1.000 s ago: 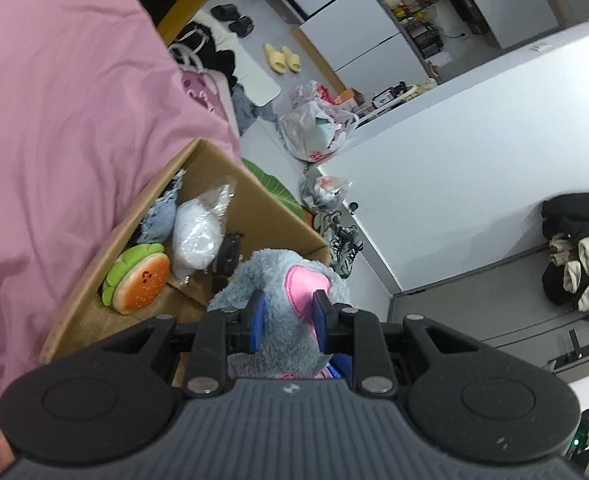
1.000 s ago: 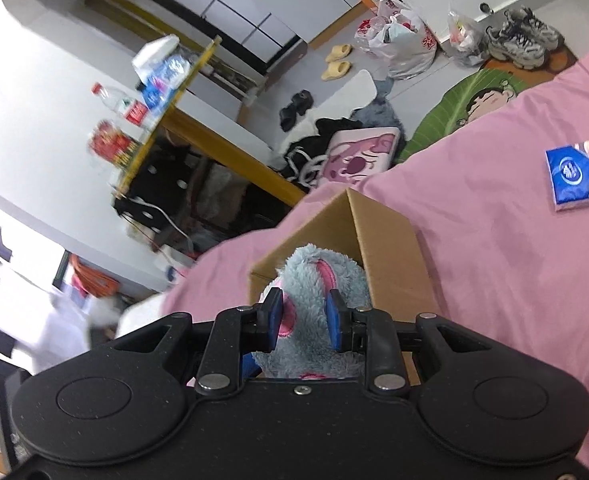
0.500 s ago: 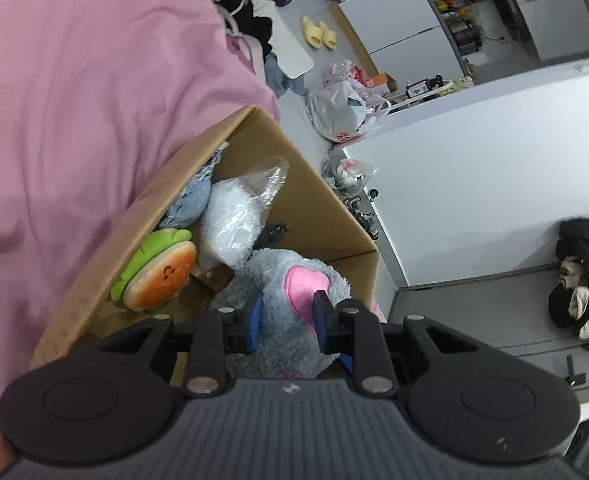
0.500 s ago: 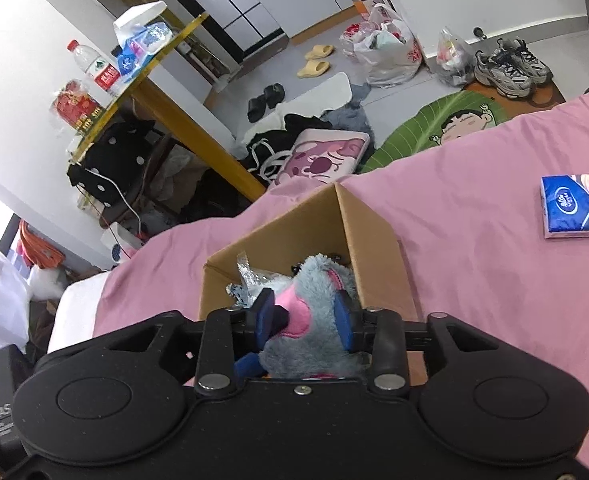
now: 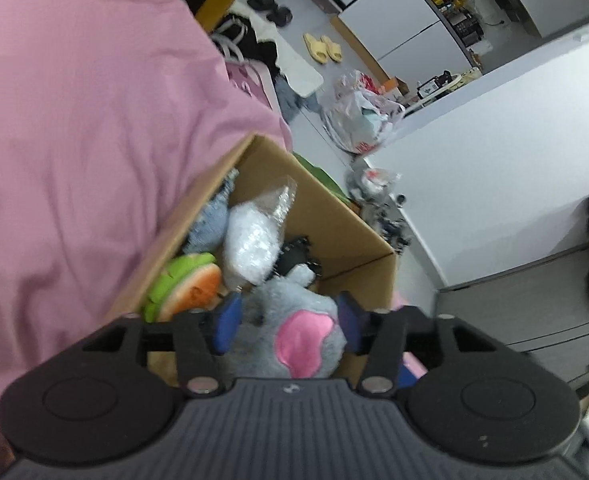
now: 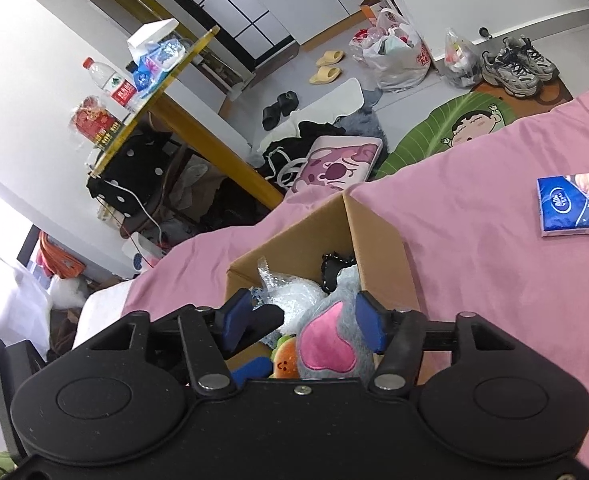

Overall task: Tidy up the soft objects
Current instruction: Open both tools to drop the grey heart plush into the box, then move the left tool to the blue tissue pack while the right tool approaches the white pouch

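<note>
A grey plush toy (image 5: 294,320) with a pink ear lies at the near end of an open cardboard box (image 5: 334,220) on a pink bed sheet (image 5: 74,140). My left gripper (image 5: 287,326) straddles it, its jaws opening, the blue pads level with the toy's sides. In the right wrist view the same plush (image 6: 334,332) sits between the opening jaws of my right gripper (image 6: 303,319); the left pad stands clear of it and the right pad is beside its ear. A burger plush (image 5: 190,288), a white bubble-wrapped bundle (image 5: 250,240) and a black item (image 5: 294,254) share the box.
A blue tissue pack (image 6: 572,204) lies on the sheet (image 6: 474,280) right of the box (image 6: 378,248). Beyond the bed's edge the floor holds a green leaf mat (image 6: 434,128), bags, shoes and slippers. A yellow-edged table (image 6: 154,92) stands at the left.
Both pairs of jaws went from pinched on the grey plush to spread apart. The plush has sunk lower into the box, and more of the box's contents show.
</note>
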`<state>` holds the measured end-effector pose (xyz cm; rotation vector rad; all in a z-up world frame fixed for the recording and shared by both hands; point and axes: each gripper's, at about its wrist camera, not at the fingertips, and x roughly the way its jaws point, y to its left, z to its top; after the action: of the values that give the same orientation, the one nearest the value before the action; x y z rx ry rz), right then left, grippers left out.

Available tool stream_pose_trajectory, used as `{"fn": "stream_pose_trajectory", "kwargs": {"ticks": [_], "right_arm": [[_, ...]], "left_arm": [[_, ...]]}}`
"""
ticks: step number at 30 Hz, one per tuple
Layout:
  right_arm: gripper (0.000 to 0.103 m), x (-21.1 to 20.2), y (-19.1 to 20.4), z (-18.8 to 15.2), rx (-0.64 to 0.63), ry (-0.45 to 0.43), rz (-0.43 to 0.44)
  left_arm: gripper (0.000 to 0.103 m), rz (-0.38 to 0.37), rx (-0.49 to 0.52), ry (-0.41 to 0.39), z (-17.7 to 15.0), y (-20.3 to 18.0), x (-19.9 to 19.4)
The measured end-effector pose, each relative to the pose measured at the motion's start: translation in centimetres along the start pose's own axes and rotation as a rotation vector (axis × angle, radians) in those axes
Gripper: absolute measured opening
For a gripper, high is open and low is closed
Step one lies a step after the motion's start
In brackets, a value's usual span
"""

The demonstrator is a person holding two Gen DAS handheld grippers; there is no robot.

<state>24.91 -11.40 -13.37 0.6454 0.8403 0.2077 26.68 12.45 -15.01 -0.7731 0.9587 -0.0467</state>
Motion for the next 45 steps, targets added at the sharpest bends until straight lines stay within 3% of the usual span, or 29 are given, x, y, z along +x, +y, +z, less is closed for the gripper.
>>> {"fn": "stream_pose_trajectory", "kwargs": {"ticks": [6,24,33,40,45], "right_arm": [[0.068,-1.9,-0.2,-0.1,-0.001,-0.017,0.006],[0.088,-8.8,-3.7,0.0,0.0,-0.097,0.033],[0.098,-12.1,-6.9,0.2,-0.004,-0.143,0.057],[0.103,-14.3,-8.8,0.4,-0.025,-0.183,0.084],[0.103,-15.4,-10.6,0.6,-0.015,-0.214,0.081]], "left_arm": [[0.073,0.04,0.081,-0.048,-1.0,-1.5,-2.2],[0.086,0.078,0.314,-0.125,-5.1,-7.7,-7.9],[0.093,0.145,0.441,-0.156,-7.8,-11.3,-9.1],[0.103,0.173,0.486,-0.17,-9.6,-12.8,-9.4],[0.103,0.18,0.48,-0.174,-10.6,-13.5,-9.3]]}}
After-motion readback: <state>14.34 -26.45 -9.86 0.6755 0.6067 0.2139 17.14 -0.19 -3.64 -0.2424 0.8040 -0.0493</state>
